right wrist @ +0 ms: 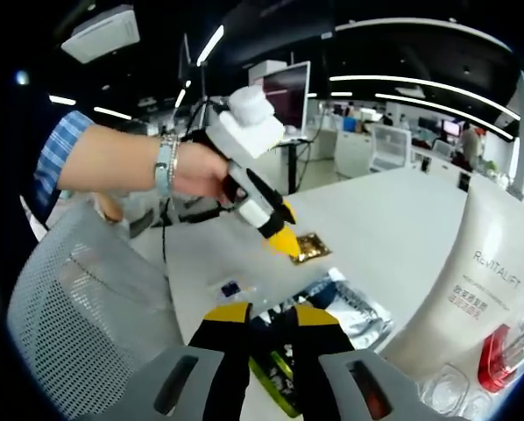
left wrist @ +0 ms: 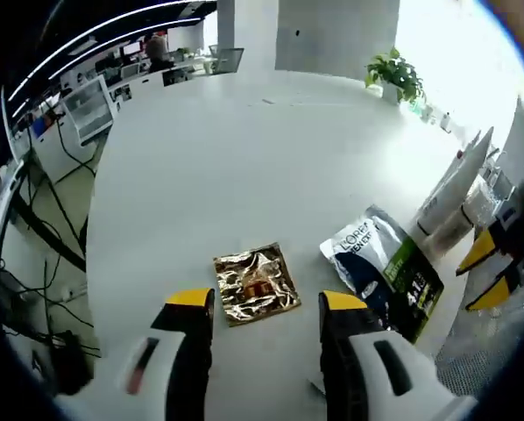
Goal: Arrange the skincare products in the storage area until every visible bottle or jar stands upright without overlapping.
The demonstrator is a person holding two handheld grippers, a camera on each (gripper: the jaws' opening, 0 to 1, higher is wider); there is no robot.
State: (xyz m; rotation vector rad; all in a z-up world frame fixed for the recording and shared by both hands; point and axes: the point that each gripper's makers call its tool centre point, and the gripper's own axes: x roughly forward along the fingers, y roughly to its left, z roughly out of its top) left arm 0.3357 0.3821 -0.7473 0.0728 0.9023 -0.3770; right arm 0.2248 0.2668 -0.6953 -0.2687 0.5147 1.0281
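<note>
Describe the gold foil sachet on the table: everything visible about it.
The gold sachet is a small, roughly square packet of crinkled, shiny foil with a reddish-brown patch at its centre. It lies flat on the white table, turned slightly askew, ahead of the open left gripper and apart from it. The silver pouch lies beside it with a gap between. In the right gripper view it sits just past the left gripper's yellow tips.

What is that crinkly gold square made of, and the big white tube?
The crinkled gold square sachet looks like metallic foil: it is shiny, wrinkled, and throws bright glints. The tall white tube with grey lettering looks like smooth plastic with a matte to soft sheen finish and no creases, though the views cannot confirm that.
</note>
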